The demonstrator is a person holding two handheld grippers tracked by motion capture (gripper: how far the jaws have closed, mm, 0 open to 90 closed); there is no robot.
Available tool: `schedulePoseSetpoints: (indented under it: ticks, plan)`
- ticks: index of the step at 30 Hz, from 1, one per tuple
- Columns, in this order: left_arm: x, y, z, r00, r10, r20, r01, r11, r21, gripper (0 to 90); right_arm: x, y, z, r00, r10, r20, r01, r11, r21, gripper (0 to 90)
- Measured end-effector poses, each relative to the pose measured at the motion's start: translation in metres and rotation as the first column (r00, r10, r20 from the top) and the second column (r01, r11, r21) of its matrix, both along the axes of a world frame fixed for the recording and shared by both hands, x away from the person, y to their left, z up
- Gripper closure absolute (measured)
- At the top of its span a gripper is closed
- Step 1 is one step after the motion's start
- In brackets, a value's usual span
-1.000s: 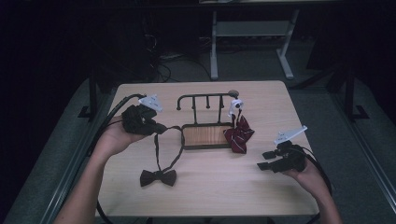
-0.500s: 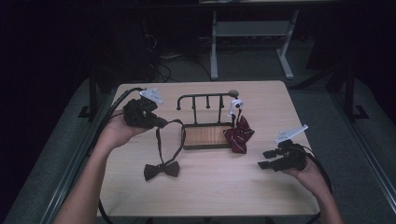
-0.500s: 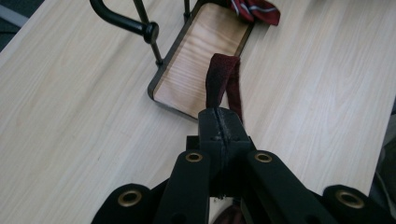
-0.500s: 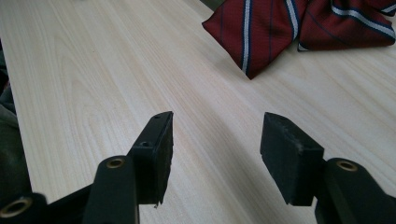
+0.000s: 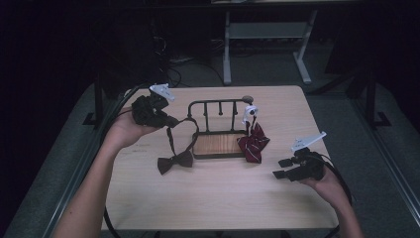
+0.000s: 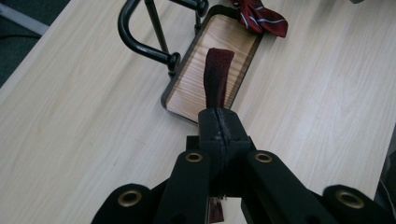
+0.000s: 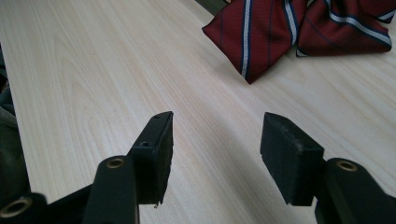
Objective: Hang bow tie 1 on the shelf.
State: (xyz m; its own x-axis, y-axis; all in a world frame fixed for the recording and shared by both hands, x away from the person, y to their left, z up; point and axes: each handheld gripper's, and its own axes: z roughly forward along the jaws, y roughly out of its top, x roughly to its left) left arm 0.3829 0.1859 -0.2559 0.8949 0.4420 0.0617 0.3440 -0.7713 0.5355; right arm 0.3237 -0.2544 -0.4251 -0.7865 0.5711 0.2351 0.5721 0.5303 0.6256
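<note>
A: Left side?
B: Left gripper [image 5: 171, 120] sits above the table's [image 5: 208, 198] left rear, fingers clamped on the strap [image 6: 217, 74] of the dark bow tie [image 5: 175, 162]. The strap loops up from the bow, and the bow itself lies on the table just left of the rack's tray.

A: Middle?
B: Black metal rack [image 5: 218, 106] with a wood-lined tray [image 5: 218, 145]. In the left gripper view the pinched strap end sticks out over that tray. A striped red bow tie [image 5: 253, 144] hangs from the rack's right end and drapes onto the table.

A: Right side?
B: Right gripper [image 5: 280, 168] is low over the table near the right edge, well apart from the rack. Fingers [image 7: 158, 149] spread, nothing between them; the striped tie lies ahead of them.
</note>
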Motion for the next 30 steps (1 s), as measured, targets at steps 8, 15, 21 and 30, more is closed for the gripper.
schedulePoseSetpoints:
  ticks: [8, 15, 21, 30]
  plan:
    - [0.009, -0.002, 0.008, 0.9997, 0.024, 0.007, -0.024, 0.9997, 0.011, 90.0, -0.001, -0.001, 0.001, 1.0, 0.002, 0.005, -0.002, 1.0, -0.001, 43.9]
    - [0.02, -0.002, 0.012, 0.9987, 0.052, 0.002, -0.052, 0.9986, 0.014, 90.0, -0.001, 0.0, 0.002, 0.9999, 0.005, 0.011, -0.005, 1.0, -0.003, 44.0]
    - [0.032, 0.0, 0.01, 0.996, 0.088, -0.016, -0.088, 0.9961, 0.01, 90.0, -0.002, 0.0, 0.004, 0.9999, 0.005, 0.013, -0.005, 1.0, -0.002, 44.1]
    - [0.045, 0.0, 0.005, 0.9928, 0.113, -0.039, -0.113, 0.9935, 0.019, 90.0, -0.002, -0.001, 0.004, 0.9999, 0.002, 0.015, -0.003, 1.0, 0.002, 44.1]
